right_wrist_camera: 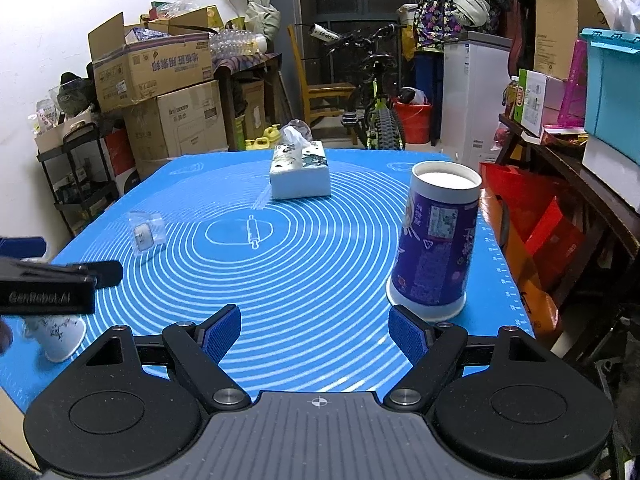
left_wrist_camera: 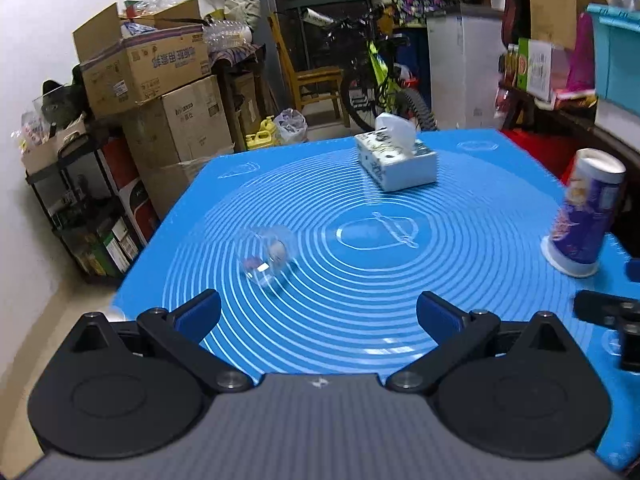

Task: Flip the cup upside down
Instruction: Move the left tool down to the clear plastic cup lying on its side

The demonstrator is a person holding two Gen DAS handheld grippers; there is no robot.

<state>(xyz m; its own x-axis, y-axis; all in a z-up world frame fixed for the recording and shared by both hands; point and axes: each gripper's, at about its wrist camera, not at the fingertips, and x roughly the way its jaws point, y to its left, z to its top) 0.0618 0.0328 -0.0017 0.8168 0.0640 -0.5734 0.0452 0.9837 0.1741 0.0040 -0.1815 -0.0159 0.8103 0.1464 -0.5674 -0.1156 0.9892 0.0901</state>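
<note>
Two cups are standing on the blue mat [right_wrist_camera: 304, 280]. One purple cup [right_wrist_camera: 436, 240] is sitting mouth-down near the right edge, just ahead of the right gripper [right_wrist_camera: 316, 332], whose jaws are gaping wide with nothing between them. One white cup [right_wrist_camera: 56, 336] is sitting at the left, partly hidden under the left gripper [left_wrist_camera: 318, 312], which is also spread apart and holding nothing. One tissue box [right_wrist_camera: 300, 174] is resting at the far side. One small clear packet [right_wrist_camera: 146, 232] is lying left of centre.
</note>
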